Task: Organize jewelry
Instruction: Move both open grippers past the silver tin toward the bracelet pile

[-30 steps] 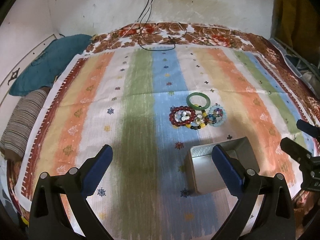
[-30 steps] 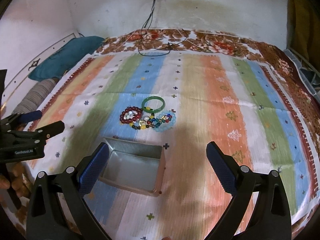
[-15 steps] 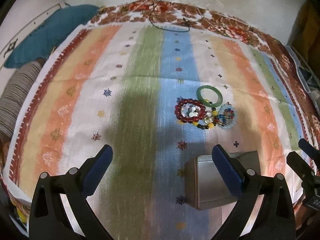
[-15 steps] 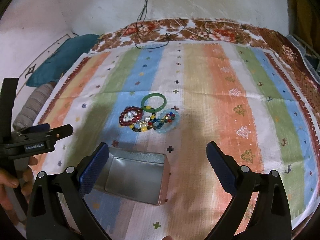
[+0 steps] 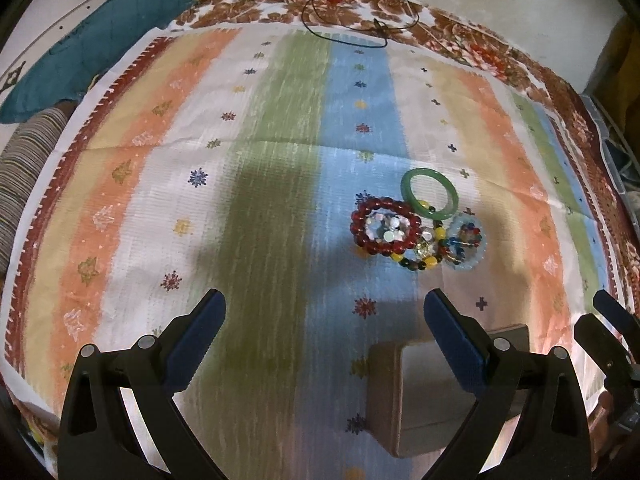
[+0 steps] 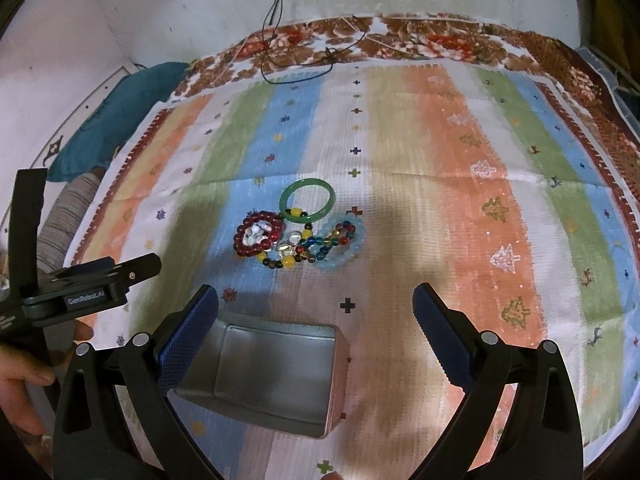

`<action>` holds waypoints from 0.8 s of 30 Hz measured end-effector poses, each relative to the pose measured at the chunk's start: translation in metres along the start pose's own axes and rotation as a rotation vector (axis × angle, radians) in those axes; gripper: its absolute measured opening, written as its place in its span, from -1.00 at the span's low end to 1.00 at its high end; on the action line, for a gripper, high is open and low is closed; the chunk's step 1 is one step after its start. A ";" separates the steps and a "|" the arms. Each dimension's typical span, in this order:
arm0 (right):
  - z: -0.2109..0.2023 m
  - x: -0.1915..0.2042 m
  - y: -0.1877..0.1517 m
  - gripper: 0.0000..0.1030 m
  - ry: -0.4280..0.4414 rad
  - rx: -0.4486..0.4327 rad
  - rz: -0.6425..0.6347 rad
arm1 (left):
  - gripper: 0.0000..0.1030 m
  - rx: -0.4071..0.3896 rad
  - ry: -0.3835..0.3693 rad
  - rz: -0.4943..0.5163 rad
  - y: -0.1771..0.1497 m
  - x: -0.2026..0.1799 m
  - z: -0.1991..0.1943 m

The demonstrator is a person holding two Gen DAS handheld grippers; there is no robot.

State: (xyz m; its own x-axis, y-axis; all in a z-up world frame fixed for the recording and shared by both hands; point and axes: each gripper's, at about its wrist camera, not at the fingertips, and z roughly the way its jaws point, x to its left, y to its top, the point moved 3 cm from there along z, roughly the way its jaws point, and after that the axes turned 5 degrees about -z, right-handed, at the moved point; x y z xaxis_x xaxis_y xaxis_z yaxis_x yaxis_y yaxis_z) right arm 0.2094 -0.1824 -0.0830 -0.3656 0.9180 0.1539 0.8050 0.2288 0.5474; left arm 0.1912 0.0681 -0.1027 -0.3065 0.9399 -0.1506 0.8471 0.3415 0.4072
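Both my grippers are wide open and hold nothing: left gripper [image 5: 324, 320], right gripper [image 6: 316, 312]. An empty metal tin [image 6: 272, 376] sits just below my right one. The pile of bead bracelets [image 6: 296, 240] and the green bangle [image 6: 307, 205] lie past it on the striped bed cover [image 6: 440, 200].

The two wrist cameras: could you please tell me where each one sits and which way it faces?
Left wrist: rides on the left gripper, looking forward and down over the striped cloth at the bracelets; its own open fingers show, and the right gripper's tips at the right edge.
Right wrist: rides on the right gripper, above the open tin, facing the same bracelets; its fingers show, plus the left gripper and a hand.
Shared: cloth, bracelets, tin, wall cable.
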 end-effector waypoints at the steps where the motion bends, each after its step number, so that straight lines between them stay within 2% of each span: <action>1: 0.003 0.000 0.001 0.92 0.001 0.004 0.000 | 0.89 0.002 0.002 -0.002 0.001 0.001 0.002; 11: 0.021 0.001 0.008 0.91 0.001 0.029 -0.011 | 0.89 0.013 0.001 -0.004 0.009 -0.002 0.022; 24: 0.051 -0.003 0.016 0.91 0.010 0.082 0.002 | 0.89 0.015 0.048 0.023 0.022 -0.004 0.051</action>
State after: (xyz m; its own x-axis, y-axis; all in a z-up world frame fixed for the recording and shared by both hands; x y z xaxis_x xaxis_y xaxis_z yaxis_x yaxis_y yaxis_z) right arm 0.2474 -0.1647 -0.1168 -0.3680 0.9154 0.1630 0.8410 0.2529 0.4783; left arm 0.2327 0.0717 -0.1389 -0.3069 0.9467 -0.0982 0.8607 0.3201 0.3960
